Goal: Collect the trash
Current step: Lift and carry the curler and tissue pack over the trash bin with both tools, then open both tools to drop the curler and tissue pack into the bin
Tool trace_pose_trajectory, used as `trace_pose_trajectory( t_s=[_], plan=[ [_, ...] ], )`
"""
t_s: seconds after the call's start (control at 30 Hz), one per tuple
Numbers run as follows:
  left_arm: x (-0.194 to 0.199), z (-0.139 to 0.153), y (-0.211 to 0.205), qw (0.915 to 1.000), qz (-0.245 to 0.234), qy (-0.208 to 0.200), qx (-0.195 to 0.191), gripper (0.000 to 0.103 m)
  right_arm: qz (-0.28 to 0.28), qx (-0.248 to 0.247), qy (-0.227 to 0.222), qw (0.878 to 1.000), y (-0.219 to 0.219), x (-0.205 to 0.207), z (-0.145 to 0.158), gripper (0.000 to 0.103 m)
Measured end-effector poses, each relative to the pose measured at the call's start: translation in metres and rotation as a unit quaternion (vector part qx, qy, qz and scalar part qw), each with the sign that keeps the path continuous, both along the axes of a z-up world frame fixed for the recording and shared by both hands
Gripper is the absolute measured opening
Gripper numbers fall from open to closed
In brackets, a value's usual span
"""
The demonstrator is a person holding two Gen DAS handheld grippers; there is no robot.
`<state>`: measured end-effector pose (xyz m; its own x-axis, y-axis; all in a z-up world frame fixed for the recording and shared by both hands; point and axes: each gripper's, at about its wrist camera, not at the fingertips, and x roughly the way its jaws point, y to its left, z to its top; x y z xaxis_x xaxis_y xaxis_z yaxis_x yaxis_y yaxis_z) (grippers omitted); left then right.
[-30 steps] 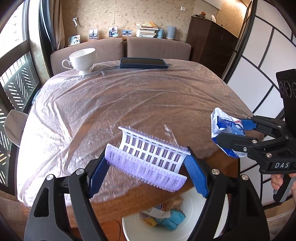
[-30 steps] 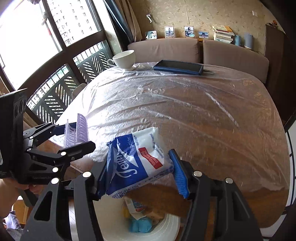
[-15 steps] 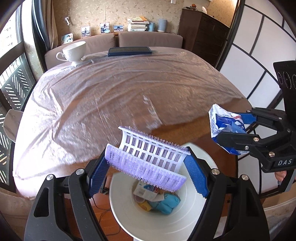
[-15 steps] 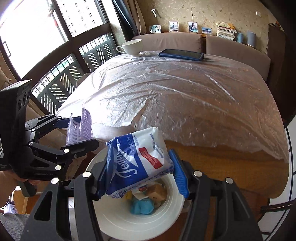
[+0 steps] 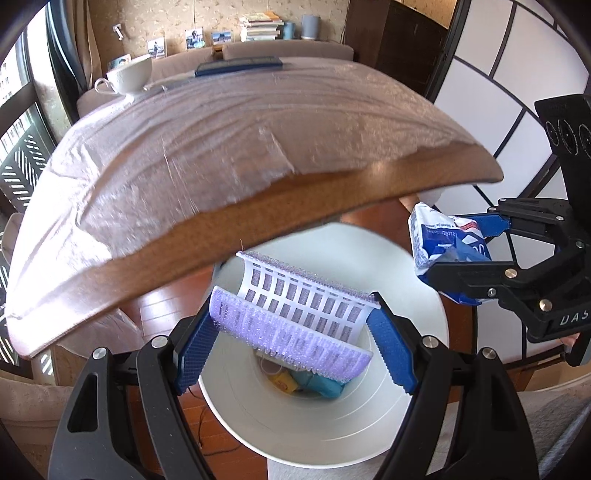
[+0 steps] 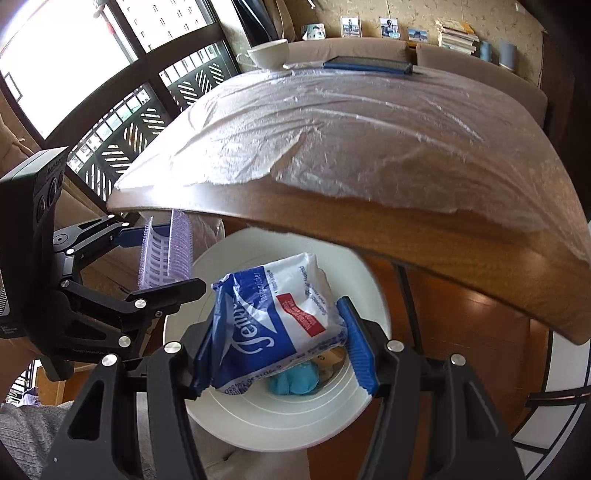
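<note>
Purple curler [image 5: 291, 317], tissue pack [image 6: 273, 325] above bin [image 5: 325, 424]

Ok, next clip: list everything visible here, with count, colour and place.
hair roller: one, purple and white, held over the bin
tissue pack: one, blue and white, held over the bin
bin: one, white, on the floor by the table edge, trash inside
table: one, wooden, under clear plastic sheet
cup: one, white, far table corner
tray: one, dark blue, far edge
books: stack, shelf behind
left hand-held gripper: black, blue pads
right hand-held gripper: same
</note>
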<state>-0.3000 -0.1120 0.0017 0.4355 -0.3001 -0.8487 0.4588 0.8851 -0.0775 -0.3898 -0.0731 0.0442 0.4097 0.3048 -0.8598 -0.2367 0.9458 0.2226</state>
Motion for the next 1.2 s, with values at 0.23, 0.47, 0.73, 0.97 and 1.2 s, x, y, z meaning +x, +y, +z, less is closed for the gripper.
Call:
trace_pose_trajectory(
  t_s=[0.23,0.47,0.73,0.97,1.2],
  plan=[
    [0.0,-0.03,-0.004,0.9997,0.004,0.023,0.008,0.079,0.001,-0.007,0.028,1.0,-0.001,-0.004,-0.03,0.059],
    [0.002,-0.047,-0.006,0.9991,0.005,0.038,0.016,0.079,0.002,-0.013,0.047,0.999,0.001,-0.003,-0.05,0.059],
    [0.006,-0.065,-0.007,0.9982,0.003,0.054,0.026,0.079,0.002,-0.018,0.059,0.998,0.005,0.002,-0.065,0.059],
    [0.006,-0.076,-0.01,0.9974,-0.003,0.063,0.036,0.079,0.002,-0.023,0.071,0.997,0.014,0.011,-0.081,0.06],
    [0.006,-0.088,-0.011,0.9961,-0.004,0.075,0.047,0.079,-0.001,-0.029,0.083,0.996,0.02,0.016,-0.095,0.06]
  ],
)
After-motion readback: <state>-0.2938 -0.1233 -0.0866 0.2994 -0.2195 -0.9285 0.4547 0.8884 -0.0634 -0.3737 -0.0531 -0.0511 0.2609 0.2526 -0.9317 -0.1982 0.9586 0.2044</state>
